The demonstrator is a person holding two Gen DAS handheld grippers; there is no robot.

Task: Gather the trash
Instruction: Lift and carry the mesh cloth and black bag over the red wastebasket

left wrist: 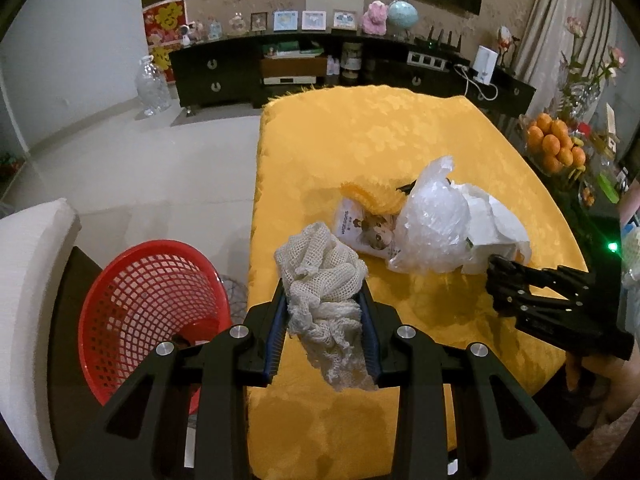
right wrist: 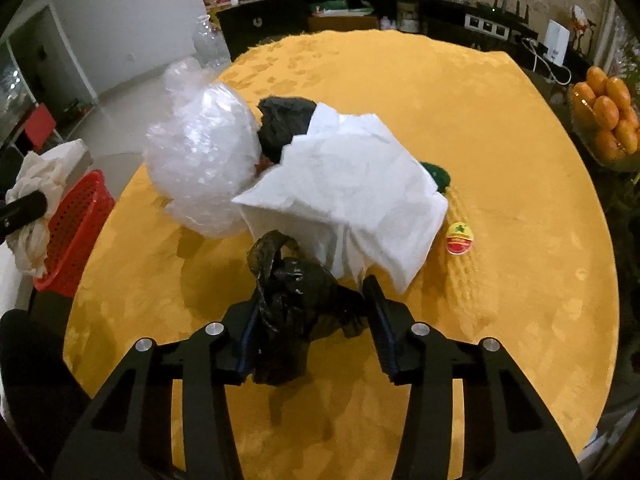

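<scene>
- One packet (left wrist: 362,229) lies on the yellow tablecloth (left wrist: 360,132) with "watsons" printed along its edge and a cat's face on the front; it is the only writing I can read.
- One round sticker-like disc (right wrist: 460,238), yellow over red with a small green mark, sits on the yellow tablecloth just right of the white paper; its lettering is too small to make out.
- Trash on the yellow tablecloth, all in one heap near its middle: one clear crinkled plastic bag (right wrist: 200,156), one sheet of white paper (right wrist: 348,196), and one black bag (right wrist: 286,120) wedged between them.
- One fringed yellow-orange piece (left wrist: 370,196) lies over the packet's top edge.
- The left gripper (left wrist: 324,300) pinches one bundle of cream mesh netting (left wrist: 324,280), its jaws pressed tight on it, above the near left edge of the yellow tablecloth.
- One red plastic basket (left wrist: 152,312) stands off the left edge of the yellow tablecloth, just beside the netting.
- The right gripper (right wrist: 310,312) has a second crumpled black plastic bag (right wrist: 296,304) between its jaws, which stand partly spread; the left pad touches the bag, but I cannot tell if the right one does.
- This bag sits on the yellow tablecloth, touching the near edge of the white paper.
- One bowl of oranges (right wrist: 608,116) stands beyond the right edge of the yellow tablecloth.
</scene>
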